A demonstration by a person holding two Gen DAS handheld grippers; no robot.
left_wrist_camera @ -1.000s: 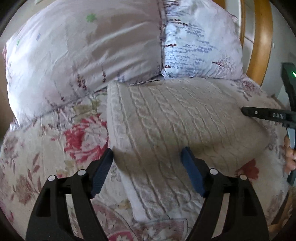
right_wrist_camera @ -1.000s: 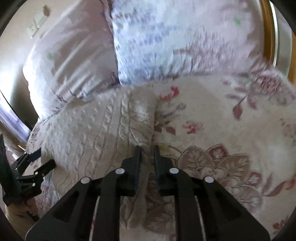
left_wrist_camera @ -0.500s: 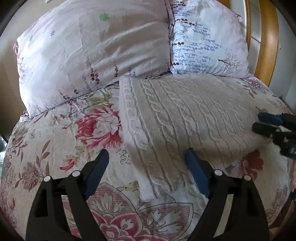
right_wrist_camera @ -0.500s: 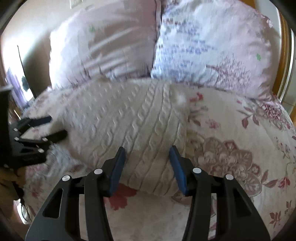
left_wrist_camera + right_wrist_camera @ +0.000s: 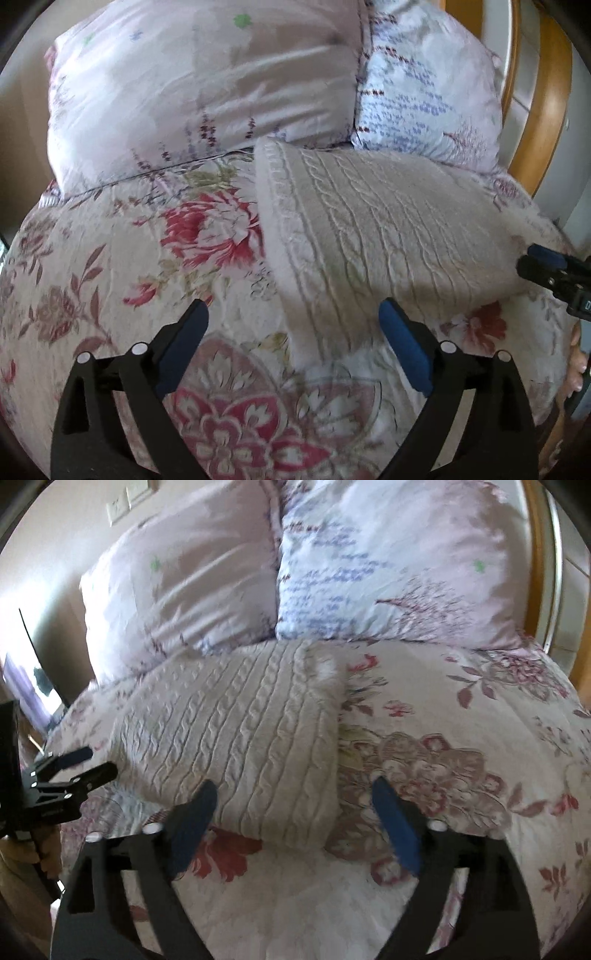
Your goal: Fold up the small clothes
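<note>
A cream cable-knit sweater [image 5: 376,229] lies folded into a neat rectangle on the floral bedspread [image 5: 122,266], its far edge against the pillows. It also shows in the right wrist view [image 5: 243,738]. My left gripper [image 5: 293,339] is open and empty, hovering just short of the sweater's near corner. My right gripper [image 5: 293,808] is open and empty above the sweater's near edge. It also shows at the right edge of the left wrist view [image 5: 546,264]. The left gripper shows at the left of the right wrist view [image 5: 81,762].
Two pillows lean at the head of the bed, a pale pink one [image 5: 207,85] and a white one with blue print [image 5: 424,96]. A curved wooden headboard [image 5: 550,96] rises behind them. A wall switch [image 5: 122,502] is at the upper left.
My right gripper let go of the sweater's edge, opened wide and drew back. My left gripper stayed open and pulled back from the sweater. The sweater now lies flat and folded.
</note>
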